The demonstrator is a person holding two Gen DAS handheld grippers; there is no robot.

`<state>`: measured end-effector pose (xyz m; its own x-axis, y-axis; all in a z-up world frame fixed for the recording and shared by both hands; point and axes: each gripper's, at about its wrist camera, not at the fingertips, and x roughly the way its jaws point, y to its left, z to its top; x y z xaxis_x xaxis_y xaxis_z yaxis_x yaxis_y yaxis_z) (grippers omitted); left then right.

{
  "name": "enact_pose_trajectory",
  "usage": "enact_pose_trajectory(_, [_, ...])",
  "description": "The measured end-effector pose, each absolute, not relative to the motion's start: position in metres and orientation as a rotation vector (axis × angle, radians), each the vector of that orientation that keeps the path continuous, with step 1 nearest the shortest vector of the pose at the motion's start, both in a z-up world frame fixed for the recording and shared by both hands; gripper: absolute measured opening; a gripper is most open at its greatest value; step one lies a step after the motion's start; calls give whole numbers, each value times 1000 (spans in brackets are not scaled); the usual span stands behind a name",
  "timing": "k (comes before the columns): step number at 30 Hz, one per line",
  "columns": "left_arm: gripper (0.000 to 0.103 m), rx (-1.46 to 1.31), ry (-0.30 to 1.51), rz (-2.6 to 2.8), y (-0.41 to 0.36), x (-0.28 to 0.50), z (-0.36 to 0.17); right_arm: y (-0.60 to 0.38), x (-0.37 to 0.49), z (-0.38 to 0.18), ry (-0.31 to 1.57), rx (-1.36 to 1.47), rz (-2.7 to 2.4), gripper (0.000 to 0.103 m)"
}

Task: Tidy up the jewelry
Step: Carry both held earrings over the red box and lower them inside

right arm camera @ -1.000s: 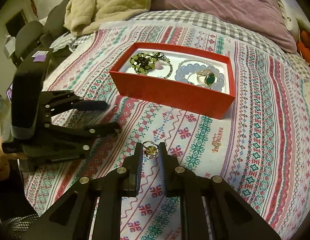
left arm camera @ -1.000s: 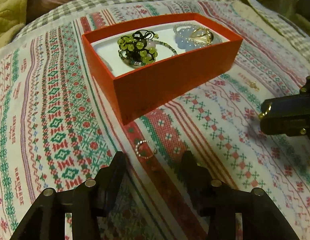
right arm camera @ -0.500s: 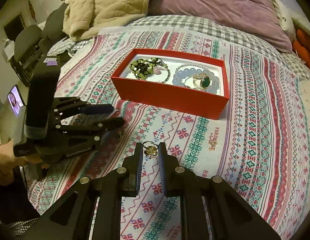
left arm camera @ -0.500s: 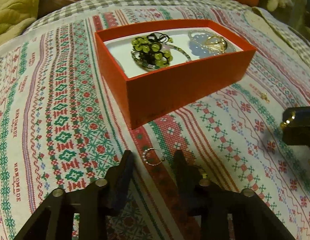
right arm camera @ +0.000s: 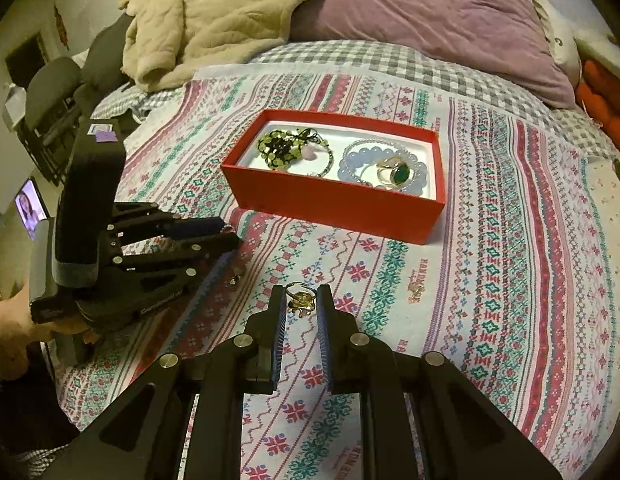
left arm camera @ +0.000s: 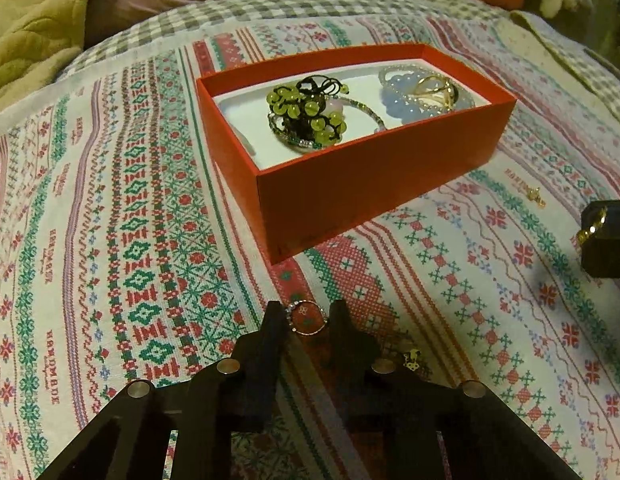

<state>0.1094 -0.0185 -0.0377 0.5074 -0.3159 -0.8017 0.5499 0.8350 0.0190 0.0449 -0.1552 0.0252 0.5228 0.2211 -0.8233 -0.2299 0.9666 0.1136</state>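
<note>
A red box (left arm camera: 373, 184) (right arm camera: 333, 200) on the patterned bedspread holds a green bead piece (left arm camera: 306, 114), a blue bead bracelet (right arm camera: 361, 160) and a green-stone ring (right arm camera: 395, 172). My left gripper (left arm camera: 308, 318) is closed on a small hoop ring (left arm camera: 308, 317) held between its tips just above the cloth. My right gripper (right arm camera: 302, 300) is shut on a gold ring (right arm camera: 300, 299) and held above the bedspread. The left gripper shows at the left of the right wrist view (right arm camera: 230, 236).
A small gold piece (left arm camera: 535, 194) lies on the cloth right of the box, and another (left arm camera: 411, 358) by my left gripper's right finger. A beige blanket (right arm camera: 198, 20) and purple pillow (right arm camera: 437, 20) lie behind. The bed edge is at left.
My left gripper moved forward onto the hoop ring and closed its fingers on it. My right gripper kept its ring and drew back slightly from the box.
</note>
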Motion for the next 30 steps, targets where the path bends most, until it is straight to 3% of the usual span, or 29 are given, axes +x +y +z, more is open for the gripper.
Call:
enact_pose_trajectory(17, [17, 214, 759, -541, -25, 106, 24, -173, 81, 51, 914, 37, 203, 16])
enact_pose_trajectory(30, [17, 153, 733, -481, -45, 140, 18, -195, 129, 39, 915, 66, 155, 16])
